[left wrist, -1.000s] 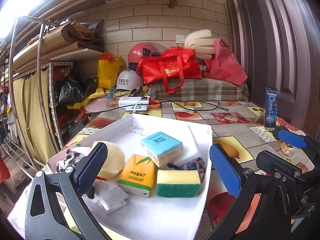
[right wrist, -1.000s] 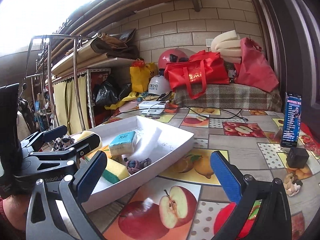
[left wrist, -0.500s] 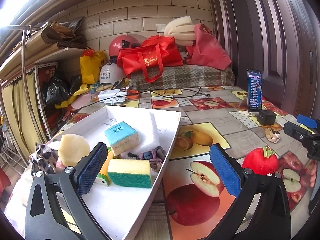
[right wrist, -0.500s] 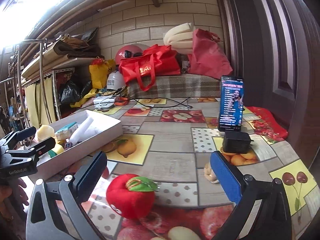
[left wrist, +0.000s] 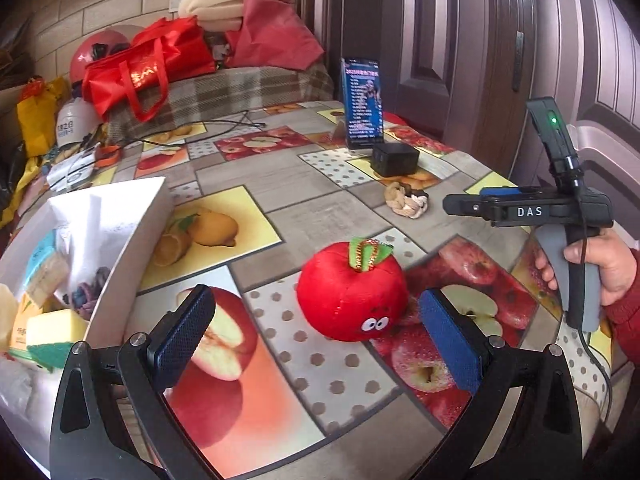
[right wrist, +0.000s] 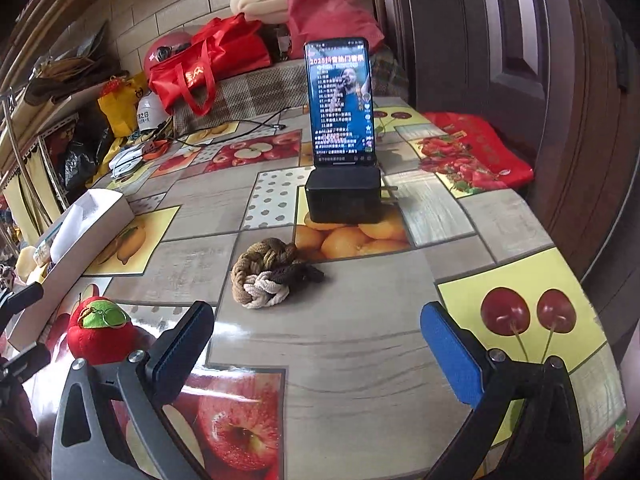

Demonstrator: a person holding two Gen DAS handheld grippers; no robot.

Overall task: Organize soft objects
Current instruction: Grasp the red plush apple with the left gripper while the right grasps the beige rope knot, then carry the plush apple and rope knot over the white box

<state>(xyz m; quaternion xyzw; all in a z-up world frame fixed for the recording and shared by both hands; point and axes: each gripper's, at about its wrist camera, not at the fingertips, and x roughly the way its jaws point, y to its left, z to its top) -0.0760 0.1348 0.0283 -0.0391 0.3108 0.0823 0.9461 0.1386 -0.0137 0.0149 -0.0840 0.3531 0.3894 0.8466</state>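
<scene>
Two handheld grippers hover over a fruit-print tablecloth point(right wrist: 360, 344), each with its blue-padded fingers spread wide and nothing between them. The left gripper point(left wrist: 320, 330) faces a red plush apple point(left wrist: 352, 292) that sits on the cloth just ahead of its fingertips and toward the right-hand pad, close to that pad though contact cannot be confirmed. The apple stands upright, its green leaf and gold loop on top, its cartoon eyes turned down toward the camera; being round, it has no clear long axis. To the left of that gripper lies a white tray point(left wrist: 132, 248), its near corner just beside the left finger, holding a yellow-and-green sponge point(left wrist: 52, 334), a blue-topped packet point(left wrist: 42, 264) and a dark knotted item.

The right gripper point(right wrist: 320, 340) points at a braided rope knot point(right wrist: 266, 272), brown and cream, lying on the cloth ahead of the open fingers and slightly left of their midline, clearly apart from both pads. The knot's longer side runs roughly left to right across the view, a dark tail trailing rightward. Behind it stands a black block point(right wrist: 344, 196) propping an upright phone point(right wrist: 342, 100) with a lit screen. In the right wrist view the plush apple appears at the lower left, beside the tray's wall.
</scene>
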